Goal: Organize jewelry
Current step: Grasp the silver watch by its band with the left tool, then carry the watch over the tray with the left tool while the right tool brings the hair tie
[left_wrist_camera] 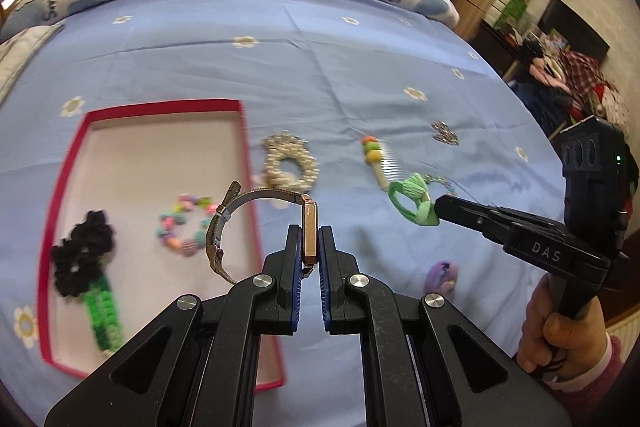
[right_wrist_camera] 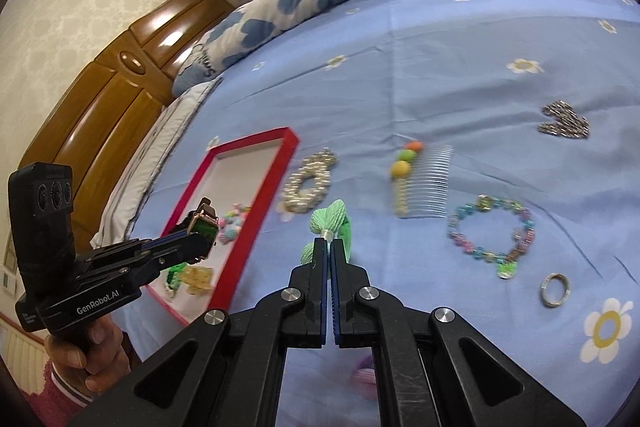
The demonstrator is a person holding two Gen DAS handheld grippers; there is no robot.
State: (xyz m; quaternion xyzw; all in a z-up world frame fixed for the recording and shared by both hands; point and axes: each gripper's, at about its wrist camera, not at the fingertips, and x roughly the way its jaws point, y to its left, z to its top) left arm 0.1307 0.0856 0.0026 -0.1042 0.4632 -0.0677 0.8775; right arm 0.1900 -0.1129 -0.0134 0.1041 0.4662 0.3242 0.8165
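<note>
A: What is each tool doing right now?

B: The left gripper (left_wrist_camera: pixel 309 227) is clamped on the rose-gold rectangular case of a wristwatch with a metal mesh band (left_wrist_camera: pixel 256 223), held in the air over the near right edge of the shallow red-rimmed cardboard tray (left_wrist_camera: pixel 160 105). The right gripper (right_wrist_camera: pixel 329 247) is closed on a green ribbed fabric bow hair tie (right_wrist_camera: pixel 334 217), lifted off the blue flowered bedsheet (right_wrist_camera: pixel 440 39) to the right of the tray.

A: How should the watch go in?

B: I'd carry it further over the tray's pale floor, past the rim, and lower it before opening, so the springy mesh loop doesn't catch the red wall. A free patch shows between the pastel bead bracelet (left_wrist_camera: pixel 186 225) and the tray's right wall. The case is hard and slick, so a firm pinch matters until it touches down.

A: What else is in the tray?

B: A black ruffled scrunchie (left_wrist_camera: pixel 82 253) and a green woven band (left_wrist_camera: pixel 105 311) just below it.

A: And outside?

B: Right of the tray lie a knobbly pearl scrunchie (right_wrist_camera: pixel 308 183), a clear plastic comb with 3 felt balls (right_wrist_camera: pixel 420 183), a pastel bead chain bracelet (right_wrist_camera: pixel 492 227), a sparkly silver heart clip (right_wrist_camera: pixel 566 121) and a plain silver ring (right_wrist_camera: pixel 555 289). The soft bow will squash, not slip.
</note>
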